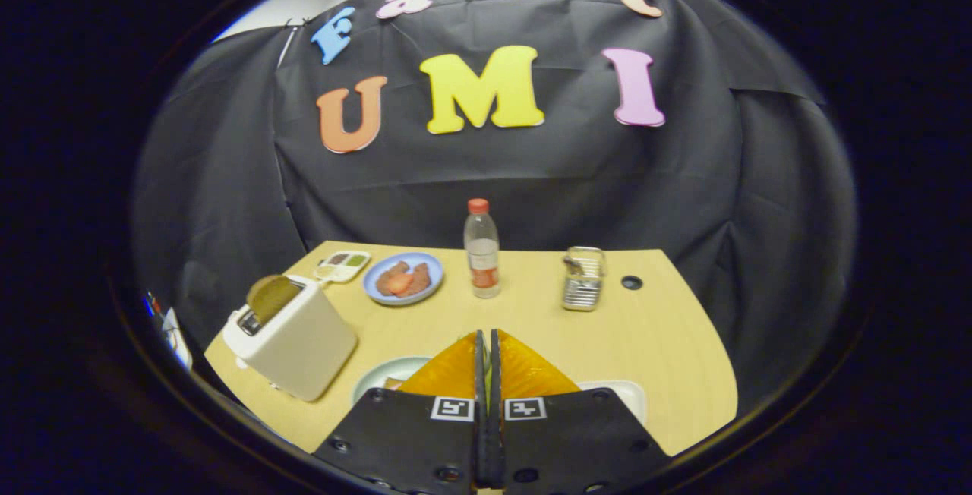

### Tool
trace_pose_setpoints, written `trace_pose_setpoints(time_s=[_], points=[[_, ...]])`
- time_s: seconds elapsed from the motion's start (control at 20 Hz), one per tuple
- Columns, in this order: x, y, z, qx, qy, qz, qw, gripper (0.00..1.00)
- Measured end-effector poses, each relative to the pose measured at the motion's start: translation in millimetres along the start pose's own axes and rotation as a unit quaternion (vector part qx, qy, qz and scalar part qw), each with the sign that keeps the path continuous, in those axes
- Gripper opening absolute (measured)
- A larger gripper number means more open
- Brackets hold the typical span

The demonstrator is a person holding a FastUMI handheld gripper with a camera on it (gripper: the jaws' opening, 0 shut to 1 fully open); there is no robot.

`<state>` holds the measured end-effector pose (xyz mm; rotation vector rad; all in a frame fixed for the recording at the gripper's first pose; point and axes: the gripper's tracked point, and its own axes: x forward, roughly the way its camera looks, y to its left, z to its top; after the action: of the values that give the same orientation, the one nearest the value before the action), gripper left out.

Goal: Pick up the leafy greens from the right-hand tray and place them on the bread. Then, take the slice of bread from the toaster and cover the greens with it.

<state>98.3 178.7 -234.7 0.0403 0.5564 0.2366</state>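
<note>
Jaws closed together; browned bread slice [271, 297] upright in toaster [292, 343].

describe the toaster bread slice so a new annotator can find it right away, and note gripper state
Start at the wooden table and go to its near left corner, where a cream toaster stands left of the gripper, whose fingers are closed together with nothing visibly between them. The bread slice pokes up from its top slot. It is the only browned, upright slice; other food lies flat on plates.

A white toaster [292, 343], blue plate [402, 277] and red-capped bottle [482, 248] stand on the tan table [645, 335].
</note>
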Motion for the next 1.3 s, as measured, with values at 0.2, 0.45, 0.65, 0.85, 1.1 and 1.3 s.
trace_pose_setpoints(time_s=[0.2, 0.45, 0.65, 0.85, 1.1, 1.3], points=[[16, 83, -5, 0.022, 0.008, 0.043, 0.999, 0.00], [34, 142, -37, 0.100, 0.039, 0.074, 0.992, 0.00], [54, 127, -67, 0.138, 0.061, 0.057, 0.987, 0.00], [71, 86, -86, 0.108, 0.062, 0.018, 0.992, 0.00], [88, 51, -104, 0.082, 0.074, -0.017, 0.994, 0.00], [86, 37, -111, 0.045, 0.072, -0.036, 0.996, 0.17]])
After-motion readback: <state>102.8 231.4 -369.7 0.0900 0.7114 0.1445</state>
